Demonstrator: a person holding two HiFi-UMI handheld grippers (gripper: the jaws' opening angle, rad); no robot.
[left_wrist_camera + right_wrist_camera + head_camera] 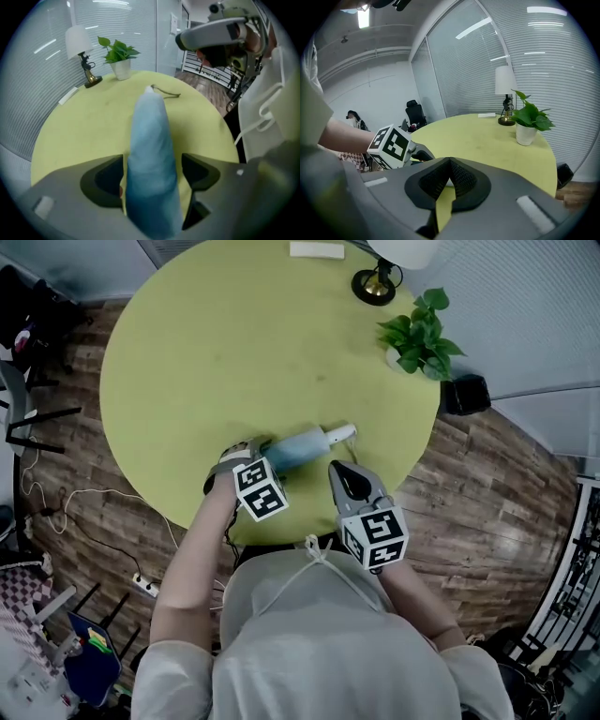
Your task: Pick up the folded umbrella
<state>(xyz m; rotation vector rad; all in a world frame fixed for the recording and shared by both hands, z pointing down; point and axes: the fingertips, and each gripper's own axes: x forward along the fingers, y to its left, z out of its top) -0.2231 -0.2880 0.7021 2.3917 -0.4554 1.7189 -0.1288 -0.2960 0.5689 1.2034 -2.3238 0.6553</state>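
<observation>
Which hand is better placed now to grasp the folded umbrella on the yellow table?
Left. The left gripper has its fingers open on both sides of the folded umbrella, so closing should suffice. The right gripper is shut, with nothing between its fingers.

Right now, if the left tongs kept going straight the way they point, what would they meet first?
The folded umbrella: it lies between the open left tongs, which point steeply down. Their tips may reach the yellow table beside it about as soon; depth is unclear.
</observation>
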